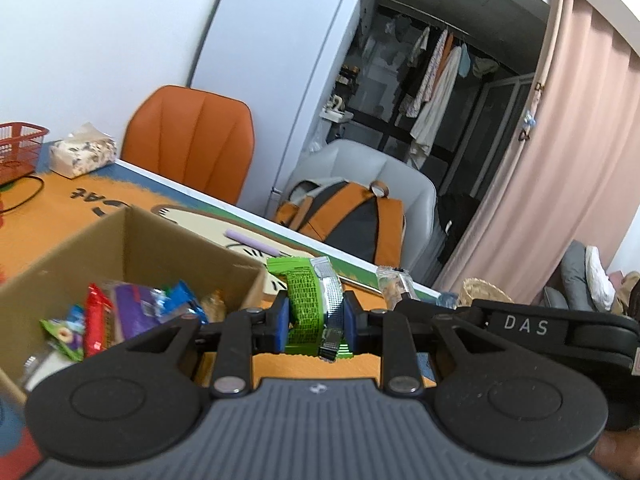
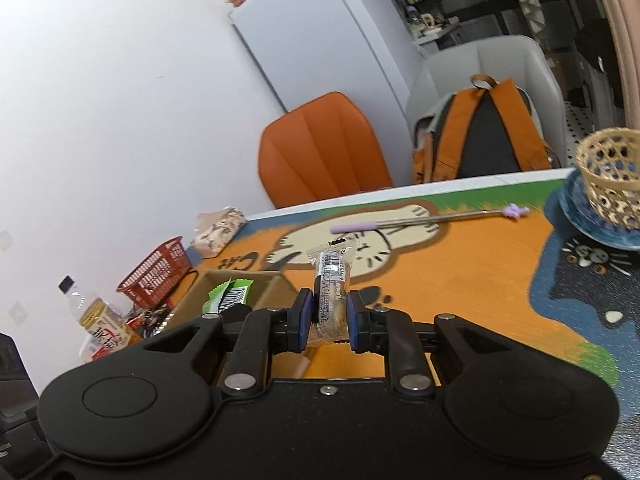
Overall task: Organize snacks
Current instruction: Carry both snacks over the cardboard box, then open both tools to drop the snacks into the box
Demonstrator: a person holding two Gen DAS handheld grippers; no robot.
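My left gripper [image 1: 314,314] is shut on a green and silver snack packet [image 1: 310,300], held just right of an open cardboard box [image 1: 152,236] that holds several coloured snack packets [image 1: 132,312]. My right gripper [image 2: 329,314] is shut on a clear wrapped snack [image 2: 330,284], held above the orange table mat. The clear snack also shows at the right in the left wrist view [image 1: 394,284]. The box [image 2: 272,284] and the green packet [image 2: 230,294] show at the left in the right wrist view.
A red basket [image 2: 156,272], a tissue pack [image 2: 218,230] and a drink bottle [image 2: 100,328] stand at the left. A purple-handled utensil [image 2: 424,220] lies on the mat. A wicker basket [image 2: 612,176] on a blue plate stands far right. An orange chair [image 2: 320,152] and a backpack [image 2: 484,132] stand behind the table.
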